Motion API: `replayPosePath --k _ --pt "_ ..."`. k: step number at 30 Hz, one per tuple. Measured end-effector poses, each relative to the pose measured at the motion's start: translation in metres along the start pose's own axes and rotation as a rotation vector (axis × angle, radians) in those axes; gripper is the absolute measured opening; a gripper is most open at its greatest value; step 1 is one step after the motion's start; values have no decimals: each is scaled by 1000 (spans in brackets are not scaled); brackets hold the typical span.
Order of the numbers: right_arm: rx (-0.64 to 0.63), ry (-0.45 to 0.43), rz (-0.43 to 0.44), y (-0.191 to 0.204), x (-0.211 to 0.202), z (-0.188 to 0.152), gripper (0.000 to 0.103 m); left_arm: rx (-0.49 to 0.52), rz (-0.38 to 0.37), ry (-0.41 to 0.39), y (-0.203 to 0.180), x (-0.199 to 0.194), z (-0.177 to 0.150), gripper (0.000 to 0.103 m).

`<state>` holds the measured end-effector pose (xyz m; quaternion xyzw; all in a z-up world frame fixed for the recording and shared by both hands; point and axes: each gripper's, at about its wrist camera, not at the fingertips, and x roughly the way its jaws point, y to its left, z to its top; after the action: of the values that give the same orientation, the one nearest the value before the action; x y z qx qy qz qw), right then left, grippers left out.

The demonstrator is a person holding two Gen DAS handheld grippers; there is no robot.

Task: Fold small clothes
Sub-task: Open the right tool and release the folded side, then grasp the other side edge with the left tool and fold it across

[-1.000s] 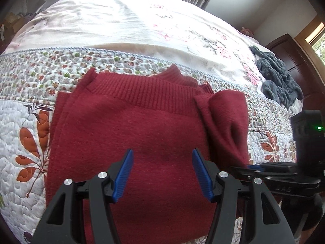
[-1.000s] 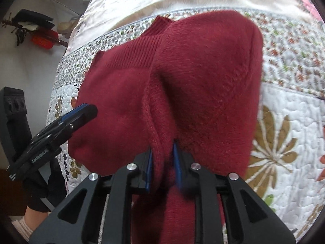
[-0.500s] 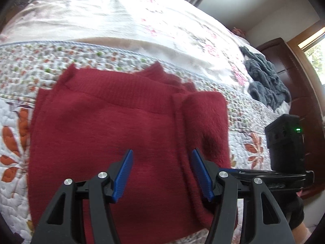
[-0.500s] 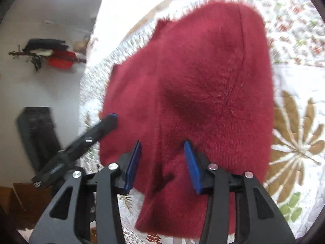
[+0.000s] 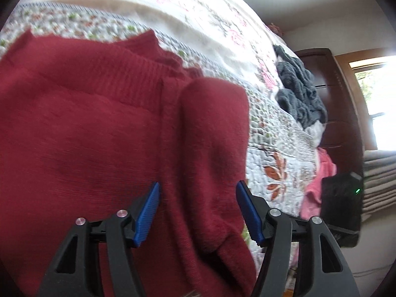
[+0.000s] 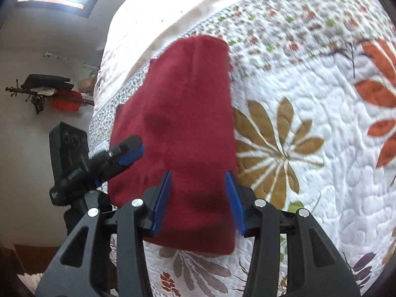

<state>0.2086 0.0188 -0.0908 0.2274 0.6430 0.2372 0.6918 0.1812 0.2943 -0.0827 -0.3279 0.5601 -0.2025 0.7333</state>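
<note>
Left wrist view: the quilted bedspread (image 5: 279, 133) carries the red knit sweater (image 5: 99, 136), partly folded, its right side panel (image 5: 212, 133) turned inward. A grey garment (image 5: 299, 94) lies well beyond the sweater. Both the left gripper (image 5: 196, 212) and the right gripper (image 6: 198, 199) are spread, grasping nothing. The next fold should be gripped at an edge through both layers and laid square. No containers are visible.
</note>
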Motion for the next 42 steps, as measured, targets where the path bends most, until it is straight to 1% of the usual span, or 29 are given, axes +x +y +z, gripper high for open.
replayPosePath --k 4,7,8,10,11,13,15,16,18,19,20,22,28,32,37,39,42 --pt "4 11 2 -9 4 -10 45 -27 -3 18 0 15 1 64" --pt "13 16 2 -13 7 -12 45 -38 1 19 0 19 3 60" --pt "16 16 4 -13 9 -13 45 -38 1 12 -2 19 3 47" --pt "24 18 1 -15 10 -14 45 -29 11 1 -7 20 3 32" --pt "29 19 2 -17 11 -15 45 -25 18 -2 -10 22 4 28" --pt "40 24 9 -19 13 -17 45 -25 20 2 -12 25 5 27" --pt "41 28 8 -17 18 -18 45 -45 26 17 -10 31 7 31" --pt "40 30 7 -16 20 -19 45 -60 20 24 -8 34 8 33" --pt "40 30 5 -15 21 -20 45 -85 3 27 -3 37 9 32" --pt "40 28 2 -14 21 -21 45 -88 -2 23 -2 37 9 29" --pt "41 26 1 -14 21 -21 45 -85 -9 15 -2 35 9 18" --pt "45 17 4 -12 20 -21 45 -73 -24 -5 -3 28 8 15" --pt "48 -19 26 -3 10 -20 45 -12 -56 -109 -15 -8 2 14" --pt "23 -26 32 9 8 -18 46 -9 -64 -146 -8 -34 1 13" --pt "-8 -10 37 27 18 -18 48 12 -37 -174 7 -66 4 13" --pt "-16 -5 45 28 22 -21 50 8 -20 -193 17 -81 7 13" --pt "-32 7 56 37 30 -22 51 -5 3 -221 30 -100 10 13"
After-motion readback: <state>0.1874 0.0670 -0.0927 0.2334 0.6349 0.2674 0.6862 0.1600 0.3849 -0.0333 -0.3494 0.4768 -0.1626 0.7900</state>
